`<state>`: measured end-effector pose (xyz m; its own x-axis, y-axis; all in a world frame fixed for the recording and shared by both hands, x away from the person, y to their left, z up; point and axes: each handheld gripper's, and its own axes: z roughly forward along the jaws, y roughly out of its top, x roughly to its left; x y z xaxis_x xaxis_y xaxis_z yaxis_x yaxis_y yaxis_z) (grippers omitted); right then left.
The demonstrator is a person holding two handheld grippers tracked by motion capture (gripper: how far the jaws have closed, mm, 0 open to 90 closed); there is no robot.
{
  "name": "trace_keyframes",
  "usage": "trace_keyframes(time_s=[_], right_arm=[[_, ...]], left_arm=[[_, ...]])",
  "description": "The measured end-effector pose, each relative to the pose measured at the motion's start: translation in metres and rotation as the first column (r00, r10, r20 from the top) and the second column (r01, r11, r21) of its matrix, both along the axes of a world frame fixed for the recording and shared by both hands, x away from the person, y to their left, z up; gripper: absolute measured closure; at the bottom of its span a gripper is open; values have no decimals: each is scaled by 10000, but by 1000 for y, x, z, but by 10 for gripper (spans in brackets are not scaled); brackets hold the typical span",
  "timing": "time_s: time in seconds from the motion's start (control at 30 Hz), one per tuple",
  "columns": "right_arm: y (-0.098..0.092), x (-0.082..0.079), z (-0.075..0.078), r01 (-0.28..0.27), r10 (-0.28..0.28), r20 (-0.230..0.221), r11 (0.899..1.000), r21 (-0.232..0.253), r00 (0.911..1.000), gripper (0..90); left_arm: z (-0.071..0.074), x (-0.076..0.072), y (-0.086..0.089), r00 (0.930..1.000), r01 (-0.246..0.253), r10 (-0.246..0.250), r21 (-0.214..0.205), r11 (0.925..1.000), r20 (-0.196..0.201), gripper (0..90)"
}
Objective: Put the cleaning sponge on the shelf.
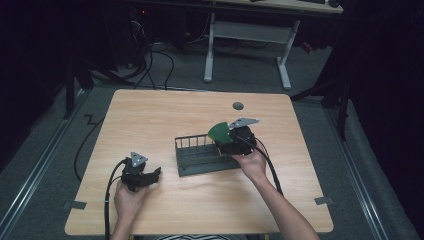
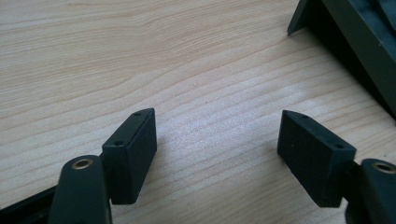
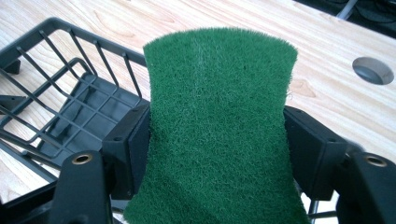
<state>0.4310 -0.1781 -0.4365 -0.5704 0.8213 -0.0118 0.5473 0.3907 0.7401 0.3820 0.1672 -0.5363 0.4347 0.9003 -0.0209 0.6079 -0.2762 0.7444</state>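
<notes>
Wood-grain table (image 1: 165, 107) carries a dark wire rack (image 1: 200, 156), above whose right end the right gripper (image 1: 231, 134) clamps a green scouring pad (image 3: 217, 126), seemingly for racking, while the left gripper (image 2: 217, 154) rests agape.

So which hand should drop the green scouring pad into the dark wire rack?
Right. The right hand-held gripper already clamps the green scouring pad beside the dark wire rack; the left hand-held gripper rests open on the table, apart.

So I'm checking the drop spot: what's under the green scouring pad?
Under the green scouring pad, held by the right gripper, sits the dark wire rack; its grid floor looks empty, but the pad hides the near corner.
</notes>
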Motion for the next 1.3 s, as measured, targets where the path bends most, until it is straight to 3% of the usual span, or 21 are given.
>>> trace_keyframes(time_s=[0.3, 0.87, 1.07, 1.3], right_arm=[[2, -1, -4, -27, 28, 42, 9993, -363, 10000, 304], [4, -2, -8, 15, -21, -100, 9982, -599, 9999, 306], [2, -3, -12, 59, -66, -191, 9994, -332, 9998, 306], [2, -3, -15, 33, -47, -311, 9990, -442, 9995, 306]], left_arm=[[0, 0, 0, 10000, 14, -14, -12, 10000, -8, 288], [0, 0, 0, 10000, 14, -14, 13, 10000, -2, 288], [0, 0, 0, 10000, 13, -13, 7, 10000, -1, 287], [0, 0, 0, 10000, 15, -15, 6, 10000, -1, 287]])
